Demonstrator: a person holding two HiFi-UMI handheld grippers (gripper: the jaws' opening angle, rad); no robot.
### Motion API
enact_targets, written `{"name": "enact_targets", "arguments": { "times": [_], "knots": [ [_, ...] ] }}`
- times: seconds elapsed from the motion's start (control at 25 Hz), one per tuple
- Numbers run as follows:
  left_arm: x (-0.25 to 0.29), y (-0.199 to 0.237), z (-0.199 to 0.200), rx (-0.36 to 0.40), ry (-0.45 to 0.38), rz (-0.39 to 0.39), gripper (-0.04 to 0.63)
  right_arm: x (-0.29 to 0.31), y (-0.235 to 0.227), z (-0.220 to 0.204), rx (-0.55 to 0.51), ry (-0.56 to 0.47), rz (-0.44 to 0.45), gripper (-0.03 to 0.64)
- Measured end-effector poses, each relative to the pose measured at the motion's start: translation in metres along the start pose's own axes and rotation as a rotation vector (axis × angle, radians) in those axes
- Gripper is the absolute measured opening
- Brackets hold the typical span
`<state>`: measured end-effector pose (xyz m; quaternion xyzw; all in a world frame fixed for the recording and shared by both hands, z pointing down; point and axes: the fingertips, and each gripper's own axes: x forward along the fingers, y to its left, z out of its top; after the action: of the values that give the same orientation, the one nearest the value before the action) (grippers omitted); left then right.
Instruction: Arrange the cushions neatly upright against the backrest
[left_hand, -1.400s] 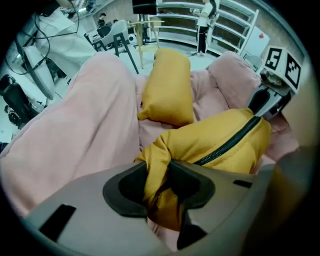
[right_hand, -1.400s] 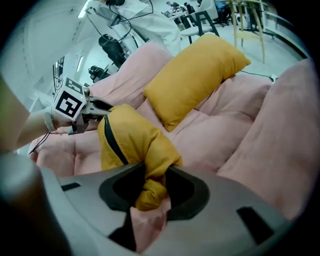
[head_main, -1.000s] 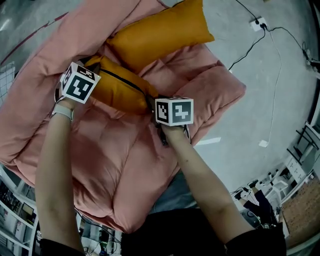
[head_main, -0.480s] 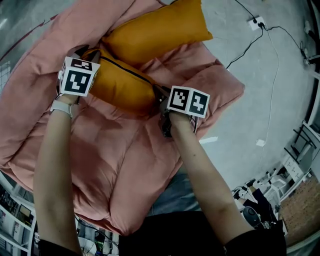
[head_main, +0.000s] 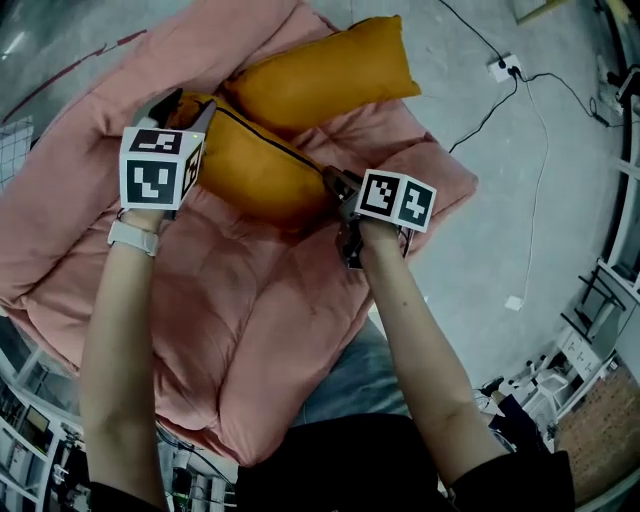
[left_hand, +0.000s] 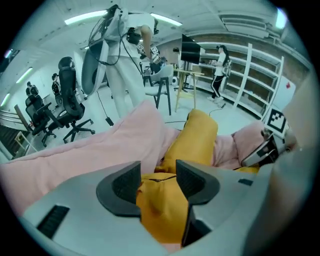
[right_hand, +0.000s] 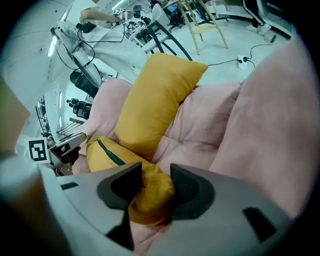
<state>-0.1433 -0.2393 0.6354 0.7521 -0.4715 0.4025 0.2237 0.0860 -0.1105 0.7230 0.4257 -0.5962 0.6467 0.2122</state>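
Both grippers have the near orange cushion by its ends. It sits low on the pink sofa seat, in front of the far cushion at the backrest.

Left gripper: jaws have just been opening, cushion corner between the pads, pinch looks loose. Right gripper: also just opened wider, bunched end touching both pads.

Risk: a slack grip lets an end slip and the cushion flops flat, or the swing knocks the far one over.

The right gripper view shows the far cushion standing tilted, which the head view flattens. Only the head view shows the power strip on the floor.
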Motion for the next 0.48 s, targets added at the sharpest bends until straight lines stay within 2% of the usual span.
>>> {"name": "enact_targets", "arguments": {
  "times": [0.16,0.32,0.4,0.48],
  "knots": [
    [-0.047,-0.008,0.007,0.034,-0.028,0.006,0.218,-0.017,0.001,0.010,-0.070,-0.016,-0.022,0.183],
    [-0.098,-0.008,0.001,0.077,-0.066,0.056,0.218,-0.034,0.006,0.041,-0.161,-0.099,-0.043,0.183],
    [-0.118,-0.012,-0.009,0.066,-0.079,0.061,0.218,-0.036,0.011,0.059,-0.186,-0.144,-0.033,0.189],
    [-0.135,-0.015,-0.021,0.024,-0.092,0.067,0.218,-0.031,0.016,0.073,-0.186,-0.166,-0.003,0.209]
  ]
}}
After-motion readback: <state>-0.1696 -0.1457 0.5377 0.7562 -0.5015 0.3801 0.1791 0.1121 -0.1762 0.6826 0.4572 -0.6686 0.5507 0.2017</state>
